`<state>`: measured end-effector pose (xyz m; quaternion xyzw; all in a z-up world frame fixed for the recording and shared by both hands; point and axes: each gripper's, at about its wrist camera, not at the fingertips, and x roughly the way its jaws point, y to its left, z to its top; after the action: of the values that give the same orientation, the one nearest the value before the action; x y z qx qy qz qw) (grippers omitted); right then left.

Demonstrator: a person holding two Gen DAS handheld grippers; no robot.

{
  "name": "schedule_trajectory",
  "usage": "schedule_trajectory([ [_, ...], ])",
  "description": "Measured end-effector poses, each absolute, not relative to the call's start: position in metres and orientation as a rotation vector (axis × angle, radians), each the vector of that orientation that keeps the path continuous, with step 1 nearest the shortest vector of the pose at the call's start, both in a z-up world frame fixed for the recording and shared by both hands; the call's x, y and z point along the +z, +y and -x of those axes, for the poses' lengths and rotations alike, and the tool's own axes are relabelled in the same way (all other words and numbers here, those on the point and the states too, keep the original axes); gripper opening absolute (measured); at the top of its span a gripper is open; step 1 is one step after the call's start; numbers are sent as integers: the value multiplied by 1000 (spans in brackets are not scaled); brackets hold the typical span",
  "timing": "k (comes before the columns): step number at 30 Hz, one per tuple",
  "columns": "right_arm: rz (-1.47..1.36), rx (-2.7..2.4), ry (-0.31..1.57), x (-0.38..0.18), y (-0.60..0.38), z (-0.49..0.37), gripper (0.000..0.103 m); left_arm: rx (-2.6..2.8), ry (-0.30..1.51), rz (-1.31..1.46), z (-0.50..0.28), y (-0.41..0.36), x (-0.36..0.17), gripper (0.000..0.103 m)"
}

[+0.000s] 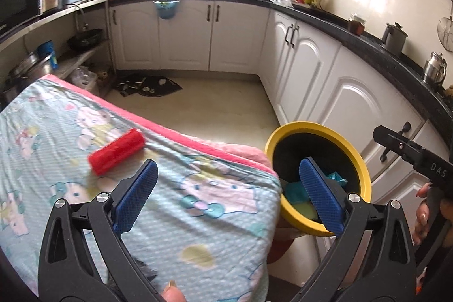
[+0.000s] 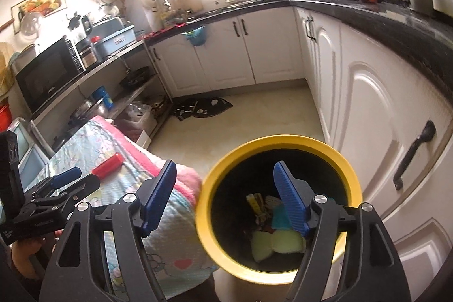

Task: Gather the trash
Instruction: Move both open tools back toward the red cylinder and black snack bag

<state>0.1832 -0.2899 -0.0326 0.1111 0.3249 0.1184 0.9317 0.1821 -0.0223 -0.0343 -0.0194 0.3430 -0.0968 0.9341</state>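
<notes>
So here's where I'm at with the trash run: most of it looks like it's already in the bin [image 2: 279, 217], the yellow-rimmed black one standing just off the corner of the table, right beside the white cabinet doors [image 2: 368, 109]. Looking down into it from the right wrist camera I can see a couple of pale yellow-green pieces [image 2: 276, 244], something teal, and a crumpled printed wrapper [image 2: 259, 207] at the bottom. The one piece left out, as far as I can tell, is the red cylinder-ish thing [image 1: 116, 150] lying on its side on the cartoon-print cloth [image 1: 198, 217] covering the table, well apart from the bin. It's blurry, so I can't say if it's a can or a rolled wrapper. Both tongs are released and carrying nothing: the right gripper [image 2: 223, 198] hangs over the bin's near-left rim with its jaws spread wide, and the left gripper [image 1: 226, 193] is spread too, hovering over the table corner nearest the bin. My read is I'm between a drop and the last pickup. The left tool is the closer one, so next move would be swinging it further over the cloth, lining the pads [image 1: 136, 196] across the cylinder's narrow width, not its length, and closing gently since it may roll on that soft fabric.
</notes>
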Motion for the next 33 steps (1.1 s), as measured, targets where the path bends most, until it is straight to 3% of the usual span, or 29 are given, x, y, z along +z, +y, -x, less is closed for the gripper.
schedule_trajectory([
  [19, -108, 428, 630, 1, -189, -181, 75, -54, 673, 64, -140, 62, -35, 92],
  [33, -98, 527, 713, -14, -126, -208, 75, -30, 723, 85, -118, 113, -54, 92],
])
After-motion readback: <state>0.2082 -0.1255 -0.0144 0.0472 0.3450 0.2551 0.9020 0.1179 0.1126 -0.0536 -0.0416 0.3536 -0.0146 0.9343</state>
